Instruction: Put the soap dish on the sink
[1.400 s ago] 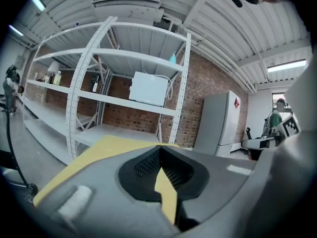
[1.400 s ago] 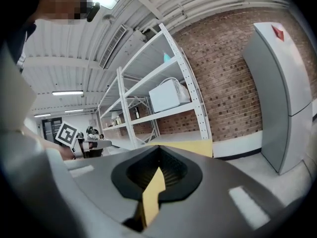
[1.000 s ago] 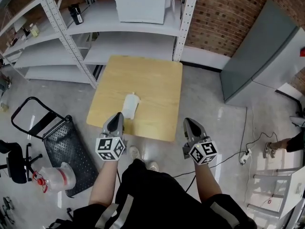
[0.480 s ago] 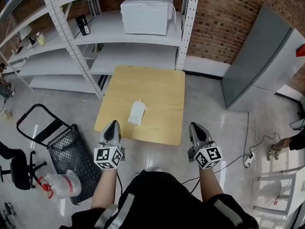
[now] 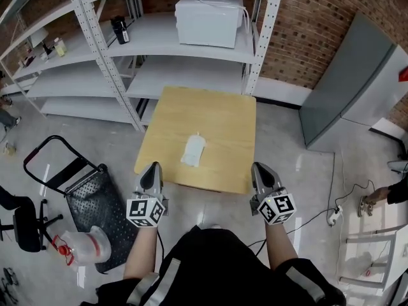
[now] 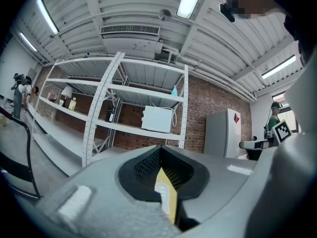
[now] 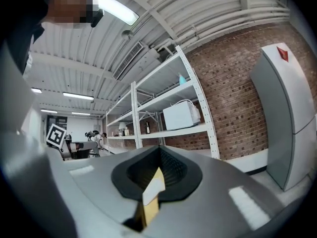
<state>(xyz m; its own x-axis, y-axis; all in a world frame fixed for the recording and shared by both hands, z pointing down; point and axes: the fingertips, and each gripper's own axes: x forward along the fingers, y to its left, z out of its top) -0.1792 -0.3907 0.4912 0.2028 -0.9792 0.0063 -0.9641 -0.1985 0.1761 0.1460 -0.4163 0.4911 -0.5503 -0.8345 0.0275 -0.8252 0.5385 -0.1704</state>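
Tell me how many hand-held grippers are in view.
2. The left hand-held gripper is by the near left corner of the wooden table; the right hand-held gripper is by its near right corner. None seems hidden.

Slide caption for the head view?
Left gripper and right gripper, both shut, before a table bearing a white object.

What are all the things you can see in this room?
table: one, light wood, before the shelves
soap dish: one, white, on the table
shelf rack: one, white, along the brick wall
appliance: one, white, on the rack
cabinet: one, grey, right side
hand truck: one, black, floor at left
bag: one, clear, by the hand truck
left gripper: one, grey, jaws shut, empty
right gripper: one, grey, jaws shut, empty
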